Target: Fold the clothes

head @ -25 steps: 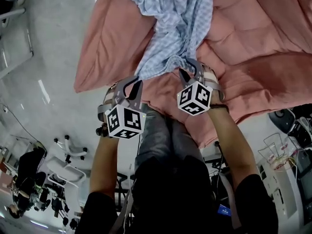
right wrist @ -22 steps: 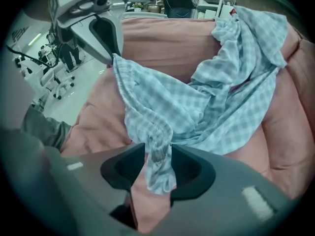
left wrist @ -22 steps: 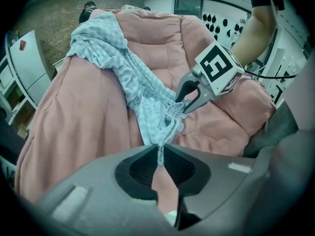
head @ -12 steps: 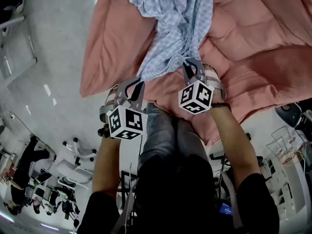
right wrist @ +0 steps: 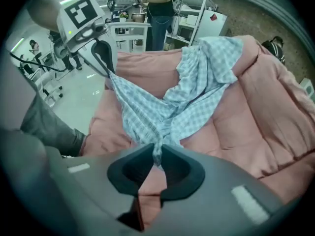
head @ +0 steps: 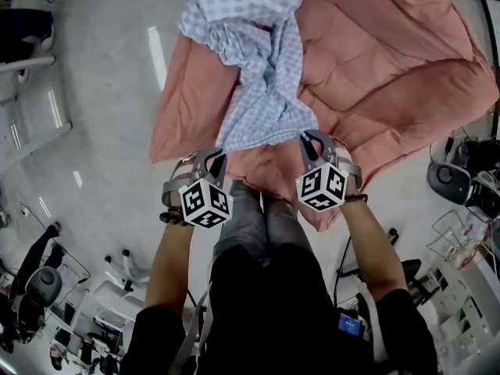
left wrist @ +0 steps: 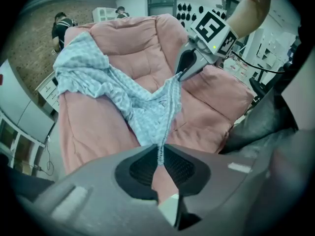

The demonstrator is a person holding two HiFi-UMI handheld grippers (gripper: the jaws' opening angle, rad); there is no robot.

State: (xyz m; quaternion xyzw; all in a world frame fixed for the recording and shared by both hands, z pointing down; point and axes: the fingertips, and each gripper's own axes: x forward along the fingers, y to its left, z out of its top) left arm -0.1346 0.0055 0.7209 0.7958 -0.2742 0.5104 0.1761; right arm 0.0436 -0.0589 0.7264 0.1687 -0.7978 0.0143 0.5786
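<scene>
A light blue checked garment (head: 262, 84) lies crumpled on a pink quilt (head: 391, 76). Its near edge is lifted off the quilt and stretched between both grippers. My left gripper (head: 217, 156) is shut on the garment's left corner (left wrist: 158, 151). My right gripper (head: 310, 137) has just been closing and is shut on the right corner (right wrist: 157, 154), with cloth pinched between its pads. In the left gripper view the right gripper (left wrist: 184, 65) holds the far end of the hem. In the right gripper view the left gripper (right wrist: 101, 55) does the same. The garment's far part stays bunched at the top.
The pink quilt (left wrist: 147, 43) covers a bed with grey floor (head: 94, 116) to its left. The person's legs stand at the quilt's near edge. Office chairs (head: 461, 178) and carts stand at the right. Other people (right wrist: 160, 9) stand in the background.
Both grippers have risen with the garment's near edge, the right one more. The hem has spread wider between them, and the head view has shifted to show more of the quilt.
</scene>
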